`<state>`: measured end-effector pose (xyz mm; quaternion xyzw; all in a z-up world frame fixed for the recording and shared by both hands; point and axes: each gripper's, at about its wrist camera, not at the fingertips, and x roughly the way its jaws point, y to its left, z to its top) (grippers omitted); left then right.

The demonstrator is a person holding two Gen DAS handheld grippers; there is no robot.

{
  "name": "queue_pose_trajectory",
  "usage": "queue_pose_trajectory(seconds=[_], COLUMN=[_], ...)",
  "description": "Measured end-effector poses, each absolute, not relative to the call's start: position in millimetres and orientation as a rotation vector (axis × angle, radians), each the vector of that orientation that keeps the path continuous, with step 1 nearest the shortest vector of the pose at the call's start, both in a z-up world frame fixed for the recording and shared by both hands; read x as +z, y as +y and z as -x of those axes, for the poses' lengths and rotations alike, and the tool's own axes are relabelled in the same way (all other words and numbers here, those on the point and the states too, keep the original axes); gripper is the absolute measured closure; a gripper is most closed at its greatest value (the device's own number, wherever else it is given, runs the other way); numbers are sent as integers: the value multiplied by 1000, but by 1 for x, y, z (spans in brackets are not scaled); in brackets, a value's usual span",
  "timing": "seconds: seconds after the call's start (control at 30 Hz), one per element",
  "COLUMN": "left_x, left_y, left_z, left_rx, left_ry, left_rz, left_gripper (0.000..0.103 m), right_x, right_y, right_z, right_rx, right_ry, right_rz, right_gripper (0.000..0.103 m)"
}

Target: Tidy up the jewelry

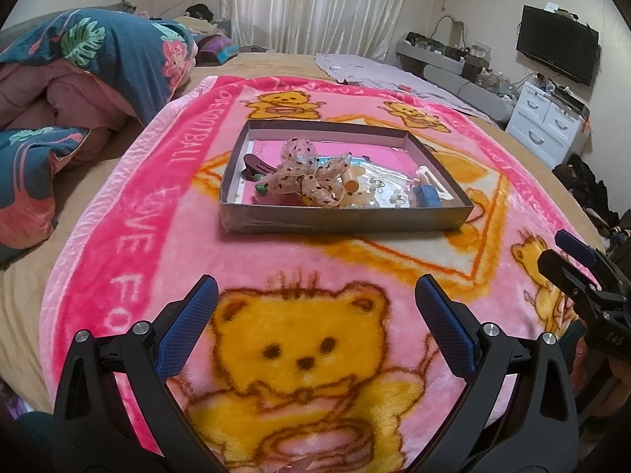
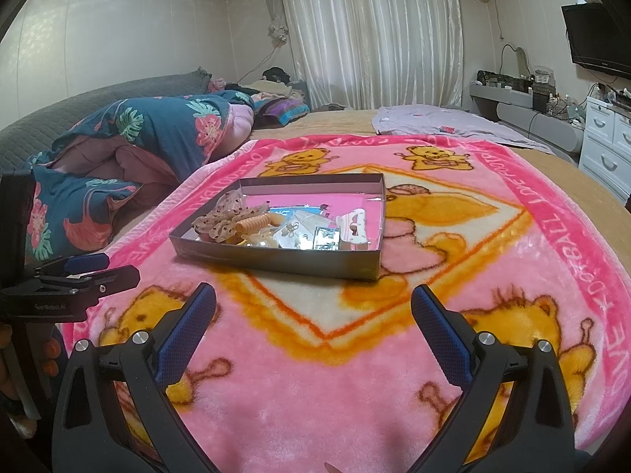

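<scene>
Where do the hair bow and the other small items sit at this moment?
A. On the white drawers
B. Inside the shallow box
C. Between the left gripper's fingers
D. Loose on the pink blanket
B: the hair bow and the other small items lie inside the shallow box on the pink blanket, while the left gripper and right gripper are open and empty.

Fluffy plush blanket (image 1: 130, 213), matt cardboard box (image 1: 343, 218), sheer spotted fabric bow (image 1: 311, 177), glossy plastic hair clip (image 2: 353, 226)
</scene>
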<state>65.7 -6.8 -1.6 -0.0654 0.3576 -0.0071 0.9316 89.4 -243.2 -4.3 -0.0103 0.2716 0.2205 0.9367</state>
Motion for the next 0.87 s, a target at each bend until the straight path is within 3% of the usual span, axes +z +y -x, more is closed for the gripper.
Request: queue_pose_trajectory(seconds=[0.57,0.73,0.87], left_x=[-6,-22,-33], left_y=[-12,42,120], left_z=[-72,-101,-138], left_rx=[32,160,378], left_ry=[771,852,896], left_rz=[160,258,307], left_gripper=[9,9,9], right_x=[-9,-8,-23], right_y=[-251,-280,-340], right_z=[-99,-153,-239], right_rx=[434,286,3], right_ry=[552,592,738], right_rz=[1,-4,-59], right_gripper=[4,4,4])
